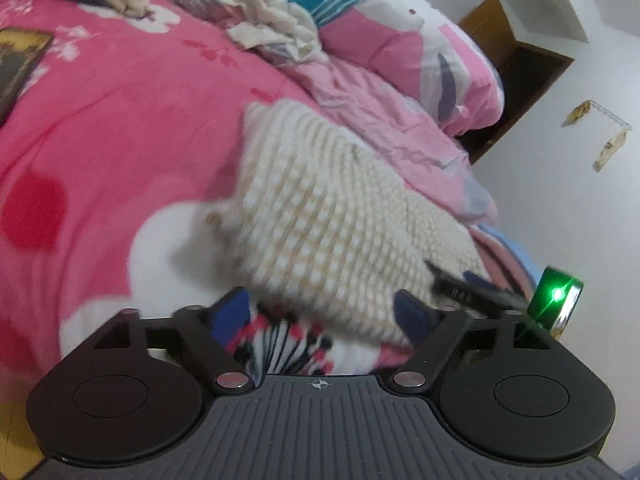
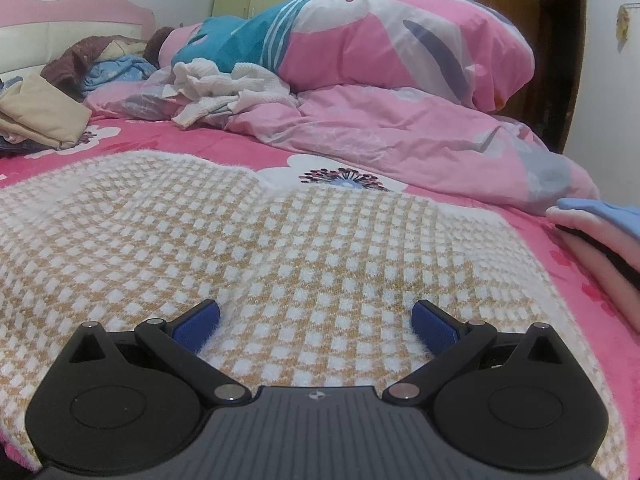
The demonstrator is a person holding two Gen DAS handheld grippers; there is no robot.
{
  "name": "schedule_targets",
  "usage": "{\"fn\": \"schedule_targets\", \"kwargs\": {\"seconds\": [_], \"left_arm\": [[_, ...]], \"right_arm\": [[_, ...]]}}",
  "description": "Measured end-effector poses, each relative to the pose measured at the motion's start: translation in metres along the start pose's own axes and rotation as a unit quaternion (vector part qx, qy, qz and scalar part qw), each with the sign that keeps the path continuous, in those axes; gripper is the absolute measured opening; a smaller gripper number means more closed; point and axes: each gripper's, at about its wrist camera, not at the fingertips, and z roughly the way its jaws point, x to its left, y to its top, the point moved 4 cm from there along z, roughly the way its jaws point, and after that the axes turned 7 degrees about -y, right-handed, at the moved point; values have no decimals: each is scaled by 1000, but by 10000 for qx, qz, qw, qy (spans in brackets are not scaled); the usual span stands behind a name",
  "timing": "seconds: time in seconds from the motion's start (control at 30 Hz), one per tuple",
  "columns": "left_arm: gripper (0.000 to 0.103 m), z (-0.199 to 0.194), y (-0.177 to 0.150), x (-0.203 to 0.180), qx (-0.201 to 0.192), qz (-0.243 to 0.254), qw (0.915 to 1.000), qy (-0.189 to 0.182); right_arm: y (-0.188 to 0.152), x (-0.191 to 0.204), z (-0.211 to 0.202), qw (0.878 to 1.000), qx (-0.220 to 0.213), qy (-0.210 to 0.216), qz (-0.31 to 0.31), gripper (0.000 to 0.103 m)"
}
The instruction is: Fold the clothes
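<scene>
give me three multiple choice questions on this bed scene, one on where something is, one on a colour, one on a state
1. Where does the checked sweater lie?
A. flat on the bed sheet
B. on the floor
C. hung on the door

2. What colour are the pads of the right gripper?
A. red
B. blue
C. green

3. How does the right gripper stand?
A. shut on the sweater
B. open, with nothing between its fingers
C. shut on the quilt

Answers:
1. A, the sweater spreads over the pink flowered sheet in the right wrist view.
2. B, both pads show blue against the knit.
3. B, the fingers stand wide apart above the sweater, and no fabric is pinched.
</scene>
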Motion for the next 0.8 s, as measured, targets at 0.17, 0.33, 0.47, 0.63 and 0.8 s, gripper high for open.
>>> {"fn": "schedule_targets", "kwargs": {"seconds": [0.17,0.33,0.47,0.63,0.8], "left_arm": [[93,11,5,13,-133,-363,9992,-94],[99,29,18,13,-472,-229,9985,-133],[103,43,21,12,-586,-177,9980,-146],[103,48,22,12,-788,-214,9966,-135],[103,50,27,15,-1004,-492,9933,-291]], "right_arm": [[0,1,0,10000,23,-49,1,103],[1,1,1,10000,45,-49,-8,103],[1,0,1,10000,40,-47,-8,103],[0,1,1,10000,37,-53,-3,103],[0,1,1,10000,43,-53,-1,103]]}}
